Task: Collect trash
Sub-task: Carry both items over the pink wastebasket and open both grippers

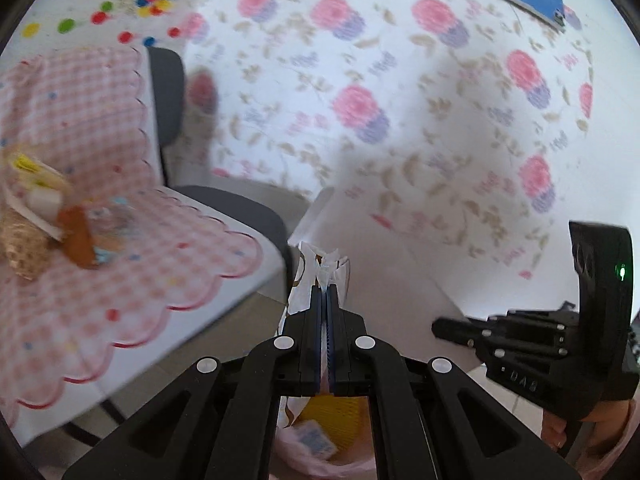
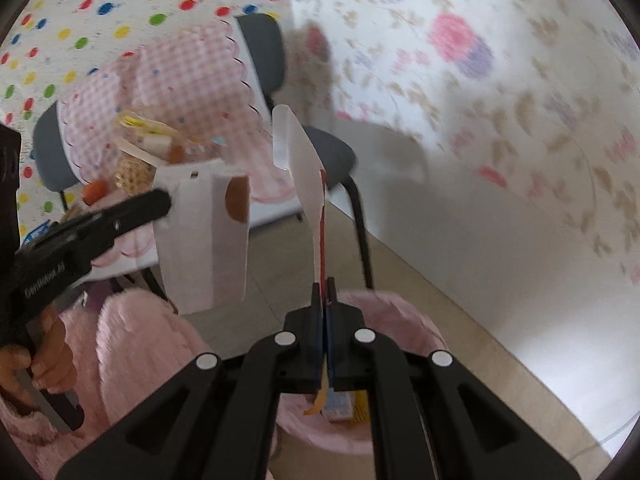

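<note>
Above the pink bin (image 2: 396, 312), both tools hang angled downward, each clamped on one piece of trash. The right tool (image 2: 325, 284) has its jaws pressed together on the lower edge of a stiff white wrapper strip (image 2: 300, 168) with a red edge, which stands upright from the jaws and rises above the bin's rim. The left tool (image 2: 164, 200) comes in from the left of the bin, pointing toward the strip, and pinches the upper corner of a white paper bag (image 2: 204, 236) with a brown spot; the bag hangs down, just left of the strip and apart from it. In the left wrist view the same left tool (image 1: 325, 280) shows its jaws shut on crumpled white paper, with the right tool (image 1: 440, 326) just to its right and the bin's mouth (image 1: 316, 460) directly beneath.

One hand (image 2: 44, 364) shows gripping the left tool's handle, with a fluffy pink sleeve (image 2: 136, 344) beside the bin; a second hand (image 1: 560, 428) shows under the right tool.

Inside the bin lie at least two items: a yellow piece (image 1: 336, 420) and a small blue-and-white packet (image 1: 316, 440).

Behind the bin stands one dark chair (image 2: 332, 152) draped with a pink checked cloth (image 1: 100, 200). On the cloth sits a pile of remaining trash (image 1: 44, 208); blur prevents a count.
</note>
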Available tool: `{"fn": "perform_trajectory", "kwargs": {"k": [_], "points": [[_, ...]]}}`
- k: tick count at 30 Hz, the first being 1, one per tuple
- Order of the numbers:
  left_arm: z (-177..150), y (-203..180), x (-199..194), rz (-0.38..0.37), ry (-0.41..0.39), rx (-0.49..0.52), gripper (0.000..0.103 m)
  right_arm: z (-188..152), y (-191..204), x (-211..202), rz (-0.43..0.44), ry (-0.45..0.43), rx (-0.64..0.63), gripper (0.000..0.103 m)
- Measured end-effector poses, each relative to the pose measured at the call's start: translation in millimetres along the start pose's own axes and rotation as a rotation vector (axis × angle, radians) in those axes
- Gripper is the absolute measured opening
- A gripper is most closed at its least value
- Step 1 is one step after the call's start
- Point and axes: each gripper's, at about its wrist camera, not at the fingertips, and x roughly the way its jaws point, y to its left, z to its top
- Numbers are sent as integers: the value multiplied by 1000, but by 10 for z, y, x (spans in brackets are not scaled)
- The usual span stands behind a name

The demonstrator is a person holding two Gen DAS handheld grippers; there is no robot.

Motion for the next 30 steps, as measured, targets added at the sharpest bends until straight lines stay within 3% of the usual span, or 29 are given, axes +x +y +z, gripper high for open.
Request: {"fn": "perform_trajectory", "kwargs": {"k": [8, 19, 23, 25, 30], "points": [[-118, -115, 314, -31, 44, -24, 2, -301, -393, 91, -50, 76, 80, 2], [-168, -181, 690, -14, 95, -15, 6, -328, -561, 322, -58, 108, 98, 2], [-195, -153, 796, 3, 117, -10, 24, -314, -559, 359, -61, 102, 109, 13], [-205, -110, 780, 15, 116, -17, 41, -297, -555, 345, -65, 93, 102, 22], [-183, 35, 653, 39, 102, -51, 43, -199, -595, 249, -84, 55, 105, 22]]}}
